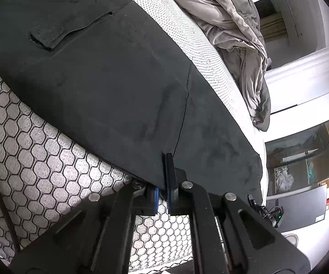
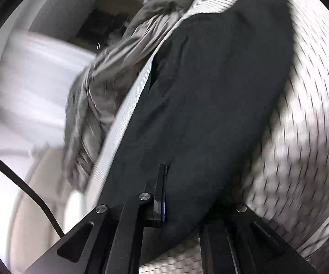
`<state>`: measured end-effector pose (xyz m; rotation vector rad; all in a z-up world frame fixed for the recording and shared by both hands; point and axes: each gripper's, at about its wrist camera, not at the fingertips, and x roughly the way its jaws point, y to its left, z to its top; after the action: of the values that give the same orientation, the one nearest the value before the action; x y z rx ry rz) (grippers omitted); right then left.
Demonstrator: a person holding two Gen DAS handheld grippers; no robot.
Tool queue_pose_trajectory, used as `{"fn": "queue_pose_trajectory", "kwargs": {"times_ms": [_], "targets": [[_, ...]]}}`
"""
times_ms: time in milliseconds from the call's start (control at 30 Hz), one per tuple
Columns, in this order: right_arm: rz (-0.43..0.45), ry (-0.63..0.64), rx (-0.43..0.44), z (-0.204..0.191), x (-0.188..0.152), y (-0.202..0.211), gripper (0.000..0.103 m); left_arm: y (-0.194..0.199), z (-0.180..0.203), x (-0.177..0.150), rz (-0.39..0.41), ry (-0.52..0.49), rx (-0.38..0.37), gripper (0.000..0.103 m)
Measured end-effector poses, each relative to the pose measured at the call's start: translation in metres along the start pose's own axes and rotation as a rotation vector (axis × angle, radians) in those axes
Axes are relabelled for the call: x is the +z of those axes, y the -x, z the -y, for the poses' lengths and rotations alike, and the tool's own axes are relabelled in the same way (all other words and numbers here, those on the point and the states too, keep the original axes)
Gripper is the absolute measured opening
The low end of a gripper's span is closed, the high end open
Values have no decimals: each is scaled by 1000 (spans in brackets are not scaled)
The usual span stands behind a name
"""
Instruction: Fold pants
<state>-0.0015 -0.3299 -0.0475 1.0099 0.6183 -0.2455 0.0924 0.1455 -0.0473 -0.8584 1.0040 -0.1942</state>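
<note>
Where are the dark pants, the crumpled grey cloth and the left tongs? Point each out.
dark pants [image 1: 109, 86]: left wrist view, on the flat middle panel below the pocket flap.
crumpled grey cloth [image 1: 230, 29]: left wrist view, on its wrinkled middle folds.
left tongs [image 1: 164, 189]: left wrist view, between the fingertips pinching the pants edge.

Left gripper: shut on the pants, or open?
Shut. The left gripper has its fingers nearly together, pinching the edge of the dark pants lying on the bed cover.

Both wrist views close over the pants [image 1: 109, 86] [image 2: 210, 105] on the bed, facing along the fingers, sharing the grey blanket [image 1: 230, 34] [image 2: 109, 86] in the upper frame.
</note>
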Motion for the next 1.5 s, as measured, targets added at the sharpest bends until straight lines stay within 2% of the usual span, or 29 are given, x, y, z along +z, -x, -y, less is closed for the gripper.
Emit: {"fn": "queue_pose_trajectory", "kwargs": {"times_ms": [100,133,200,267,300,367,400,467,500,533,567,633,700,767,867,967,1067,1167,1300,1500], "targets": [[-84,59,-35,-4,26,-3,6,1,1,-1,-3,2,-1,4],[-95,71,-43,-3,30,-3,9,1,1,-1,-3,-2,1,4],[-115,125,-27,-2,41,-2,20,1,4,-3,0,-14,12,4],[-120,133,40,7,45,-6,39,1,6,-4,-1,-15,9,5],[-99,118,84,14,45,-8,40,1,8,-5,-4,-20,16,8],[-72,38,102,15,46,-19,40,-1,14,-5,-7,-40,25,14],[-51,34,120,13,49,-20,40,-3,17,-4,-1,-42,28,16],[-21,93,80,12,52,-23,39,-5,17,-2,29,-25,36,16],[-21,114,36,12,53,-27,27,-6,16,0,53,-3,50,12],[-37,114,27,15,55,-29,17,-8,14,1,66,7,70,8],[-43,108,48,18,57,-27,12,-8,14,1,71,3,78,7],[-29,106,64,25,59,-14,9,-7,13,-1,84,6,76,6],[17,100,40,42,69,2,9,-7,12,-2,83,-1,72,6],[41,19,60,65,79,18,9,-7,11,-2,77,-14,65,6],[5,-67,125,87,90,28,10,-7,9,-3,73,-28,56,7],[0,-47,86,82,92,28,17,-7,13,-1,66,-49,60,7],[1,-44,94,77,98,21,24,-12,14,6,39,-34,46,11],[-3,-25,83,73,104,14,23,-21,12,17,47,32,16,12],[8,6,66,65,101,12,17,-20,5,26,107,62,46,9],[-31,20,62,63,101,5,16,13,-28,31,156,82,28,9]]}}
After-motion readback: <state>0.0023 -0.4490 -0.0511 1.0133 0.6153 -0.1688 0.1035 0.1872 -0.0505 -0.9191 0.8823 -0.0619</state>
